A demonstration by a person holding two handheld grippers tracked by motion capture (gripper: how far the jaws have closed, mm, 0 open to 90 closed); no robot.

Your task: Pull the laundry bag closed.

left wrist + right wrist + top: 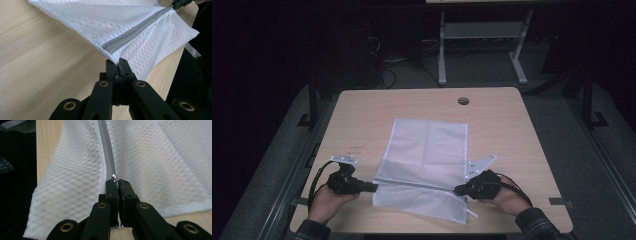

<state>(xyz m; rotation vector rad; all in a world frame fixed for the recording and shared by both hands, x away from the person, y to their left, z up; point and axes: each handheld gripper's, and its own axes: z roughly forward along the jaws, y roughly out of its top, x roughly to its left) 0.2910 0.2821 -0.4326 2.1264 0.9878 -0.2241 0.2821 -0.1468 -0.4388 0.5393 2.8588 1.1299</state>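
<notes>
Pale wooden table (362, 115) bears a white mesh bag (427, 150); dark room.

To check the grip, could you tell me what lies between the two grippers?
The grey zipper of the mesh bag spans from the left gripper to the right gripper, seen from the high view.

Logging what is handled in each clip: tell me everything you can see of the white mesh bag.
The white mesh bag is a flat rectangular pouch of netted fabric with a grey zipper across it near the person's end. It lies on the wooden table, its near part lifted along the zipper line, so the mesh slopes down both sides. The left gripper is shut on the corner at one zipper end; the right gripper is shut at the other, by the small metal slider. The zipper looks closed.
</notes>
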